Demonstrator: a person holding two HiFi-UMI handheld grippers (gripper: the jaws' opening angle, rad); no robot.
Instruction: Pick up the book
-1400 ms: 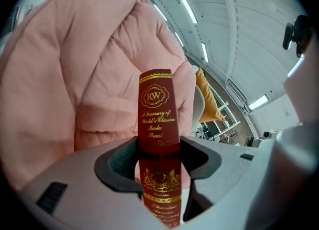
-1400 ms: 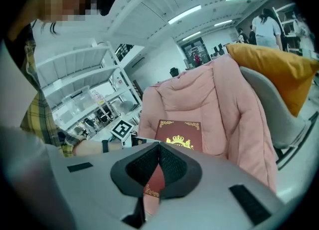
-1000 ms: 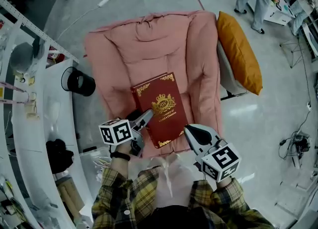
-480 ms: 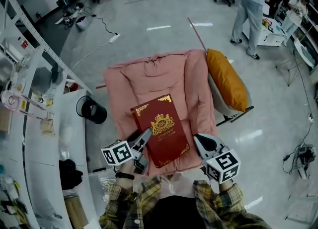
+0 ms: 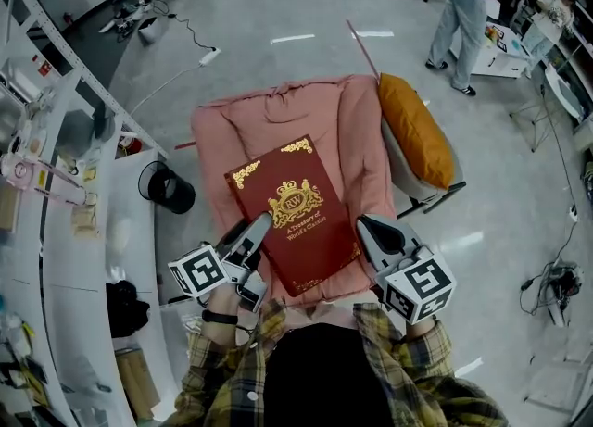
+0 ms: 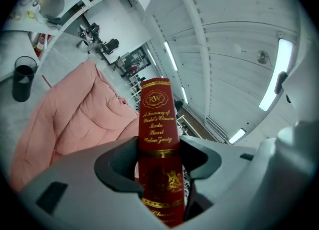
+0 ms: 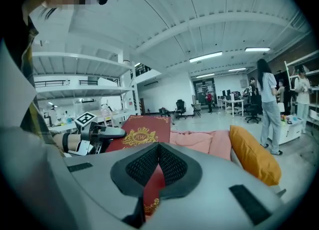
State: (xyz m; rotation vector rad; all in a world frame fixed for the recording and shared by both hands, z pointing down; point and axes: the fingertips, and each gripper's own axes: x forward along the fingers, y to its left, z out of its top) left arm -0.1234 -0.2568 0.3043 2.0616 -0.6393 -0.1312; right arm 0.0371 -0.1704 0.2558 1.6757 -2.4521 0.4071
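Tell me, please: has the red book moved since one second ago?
Yes. The red book, clamped by the left gripper and right gripper, has risen off the pink cushion toward the camera: it now covers more of that cushion.

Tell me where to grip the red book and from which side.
Probably its long edges: left gripper on the spine from the left, right gripper on the open edge from the right. The book is broad and flat, with thin edges.

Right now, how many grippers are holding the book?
2. The left gripper clamps the book at its spine edge, on the head view's left; the right gripper clamps the opposite edge. Neither grip is hidden.
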